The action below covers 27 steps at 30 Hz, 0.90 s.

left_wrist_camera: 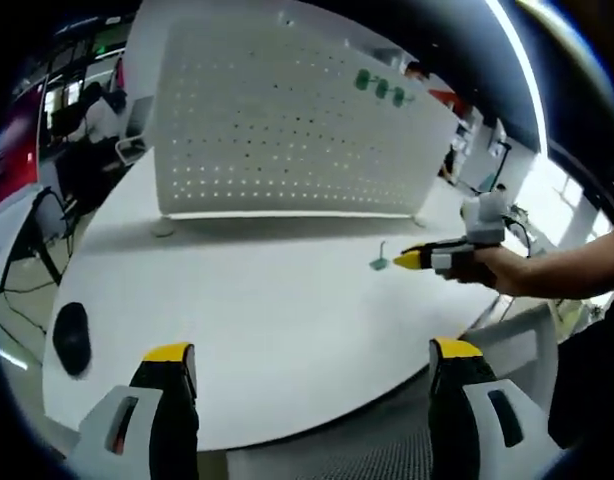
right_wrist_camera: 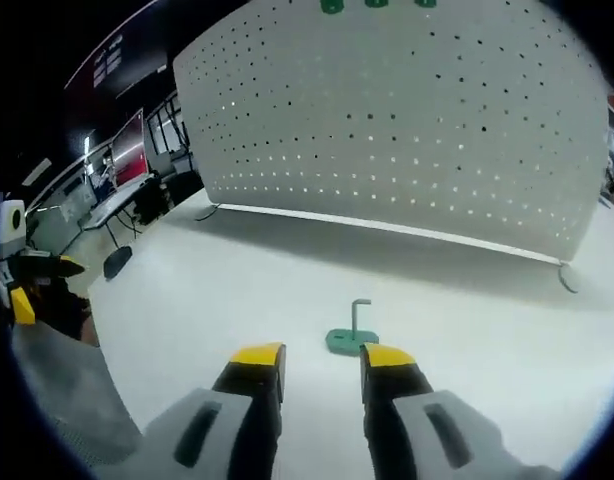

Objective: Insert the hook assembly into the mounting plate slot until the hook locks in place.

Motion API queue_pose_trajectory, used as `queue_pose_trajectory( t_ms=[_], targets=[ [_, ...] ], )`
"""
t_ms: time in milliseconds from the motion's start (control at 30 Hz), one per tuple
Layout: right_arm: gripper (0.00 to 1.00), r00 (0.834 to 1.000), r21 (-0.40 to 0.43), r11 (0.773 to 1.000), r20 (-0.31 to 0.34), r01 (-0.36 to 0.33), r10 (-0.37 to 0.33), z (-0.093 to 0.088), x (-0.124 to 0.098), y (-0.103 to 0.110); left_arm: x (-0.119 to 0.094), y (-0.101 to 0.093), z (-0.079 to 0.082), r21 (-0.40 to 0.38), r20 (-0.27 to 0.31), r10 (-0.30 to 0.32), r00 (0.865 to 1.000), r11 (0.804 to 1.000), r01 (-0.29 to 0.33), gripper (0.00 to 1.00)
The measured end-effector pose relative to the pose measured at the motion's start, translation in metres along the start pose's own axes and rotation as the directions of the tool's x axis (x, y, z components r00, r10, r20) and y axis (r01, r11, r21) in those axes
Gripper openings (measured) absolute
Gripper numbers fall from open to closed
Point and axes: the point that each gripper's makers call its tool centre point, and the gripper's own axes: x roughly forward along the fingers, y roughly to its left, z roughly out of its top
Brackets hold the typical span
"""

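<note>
Hook assembly, green base with grey upright hook, stands on the white table in front of the perforated mounting plate, apart from it. Right gripper just short of the hook, jaws parted, holding nothing. Left gripper jaws wide apart, empty, farther from the plate.

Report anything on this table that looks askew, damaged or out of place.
Nothing stands out. The green hook stands upright on the white table, just ahead of the right tongs, which are open. The pegboard stands upright behind it, with three green pieces mounted high.
</note>
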Motion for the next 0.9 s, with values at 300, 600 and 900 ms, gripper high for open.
queue_pose_trajectory(
  t_ms=[300, 600, 900],
  targets=[
    [0.24, 0.997, 0.052, 0.998, -0.065, 0.033, -0.030, 0.008, 0.031, -0.015, 0.000, 0.006, -0.003, -0.030, 0.003, 0.008, 1.000, 1.000, -0.008, 0.97],
    [0.19, 0.995, 0.027, 0.999, -0.097, 0.037, -0.034, 0.015, 0.049, -0.010, 0.000, 0.013, -0.003, -0.047, 0.005, 0.013, 1.000, 0.999, -0.013, 0.97],
    [0.13, 0.991, -0.038, 0.999, -0.126, 0.033, -0.037, 0.024, 0.068, -0.001, 0.000, 0.018, 0.000, -0.065, 0.017, 0.015, 1.000, 0.998, -0.014, 0.96]
  ],
)
